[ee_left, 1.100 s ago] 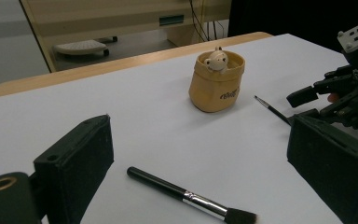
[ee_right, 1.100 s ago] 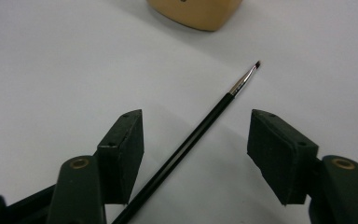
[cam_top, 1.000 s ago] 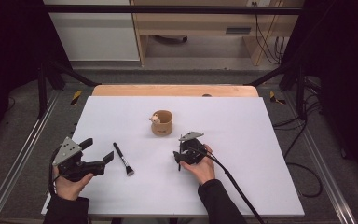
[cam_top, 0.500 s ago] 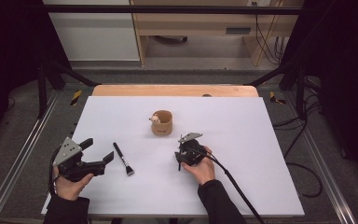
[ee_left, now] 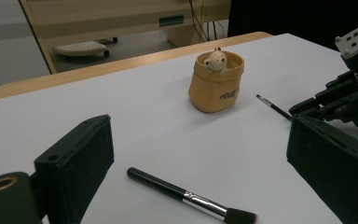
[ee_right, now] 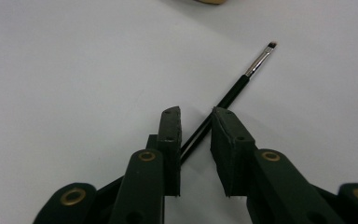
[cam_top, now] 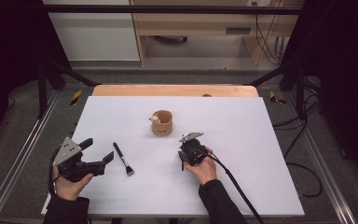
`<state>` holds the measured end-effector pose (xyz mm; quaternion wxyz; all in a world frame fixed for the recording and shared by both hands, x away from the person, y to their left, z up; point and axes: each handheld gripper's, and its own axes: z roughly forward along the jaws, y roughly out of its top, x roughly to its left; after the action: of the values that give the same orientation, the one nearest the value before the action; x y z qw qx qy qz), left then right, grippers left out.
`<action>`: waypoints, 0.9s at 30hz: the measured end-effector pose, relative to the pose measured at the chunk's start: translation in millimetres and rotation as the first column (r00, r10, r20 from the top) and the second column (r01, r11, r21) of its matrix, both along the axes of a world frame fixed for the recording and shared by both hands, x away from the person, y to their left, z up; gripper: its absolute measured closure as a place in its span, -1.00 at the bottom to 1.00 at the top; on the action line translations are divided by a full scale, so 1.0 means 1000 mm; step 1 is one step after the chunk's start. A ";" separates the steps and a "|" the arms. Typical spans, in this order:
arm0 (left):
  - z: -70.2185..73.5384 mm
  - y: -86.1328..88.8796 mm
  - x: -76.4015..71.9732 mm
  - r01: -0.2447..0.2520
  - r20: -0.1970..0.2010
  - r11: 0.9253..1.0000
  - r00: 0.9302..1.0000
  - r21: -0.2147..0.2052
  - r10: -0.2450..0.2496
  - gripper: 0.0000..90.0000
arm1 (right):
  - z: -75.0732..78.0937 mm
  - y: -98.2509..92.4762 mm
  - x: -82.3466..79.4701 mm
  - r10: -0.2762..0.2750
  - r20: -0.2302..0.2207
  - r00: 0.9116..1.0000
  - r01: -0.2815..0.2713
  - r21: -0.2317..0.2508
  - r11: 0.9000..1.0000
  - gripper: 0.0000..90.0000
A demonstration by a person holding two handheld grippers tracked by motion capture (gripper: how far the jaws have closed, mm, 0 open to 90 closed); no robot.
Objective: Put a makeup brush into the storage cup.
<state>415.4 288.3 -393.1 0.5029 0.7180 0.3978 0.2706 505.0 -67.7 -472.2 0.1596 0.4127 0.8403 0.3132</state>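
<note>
Closing my right gripper (ee_right: 196,121) around the thin brush (ee_right: 242,81), jaws narrowed but not yet pinching; its handle runs diagonally between them, tip toward the table's (cam_top: 261,140) far edge.

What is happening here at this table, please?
A person works with a claw in each hand on a white table. The right claw is down at a thin black brush; its jaws have just been closing around the handle, with a small gap still visible. The left claw rests open near a thicker makeup brush that lies flat. A tan cup with a small animal figure in it stands behind them.
</note>
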 end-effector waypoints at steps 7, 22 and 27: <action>0.000 0.000 0.000 0.001 0.001 1.000 1.000 0.001 -0.001 -0.85 | 0.002 -0.002 -0.001 -0.008 -0.020 1.000 0.008 -0.013 1.000 0.73; 0.000 -0.001 0.000 0.003 0.001 1.000 1.000 0.003 -0.003 -0.85 | 0.006 -0.008 -0.003 -0.021 -0.040 0.999 0.018 -0.074 0.997 0.85; 0.000 -0.001 0.000 0.004 0.000 1.000 1.000 0.005 -0.004 -0.85 | 0.007 -0.012 -0.003 -0.034 -0.053 0.998 0.030 -0.076 0.997 0.89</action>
<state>415.2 287.1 -393.2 0.5017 0.7200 0.3957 0.2706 501.6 -80.1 -465.0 0.1572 0.4281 0.8488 0.2675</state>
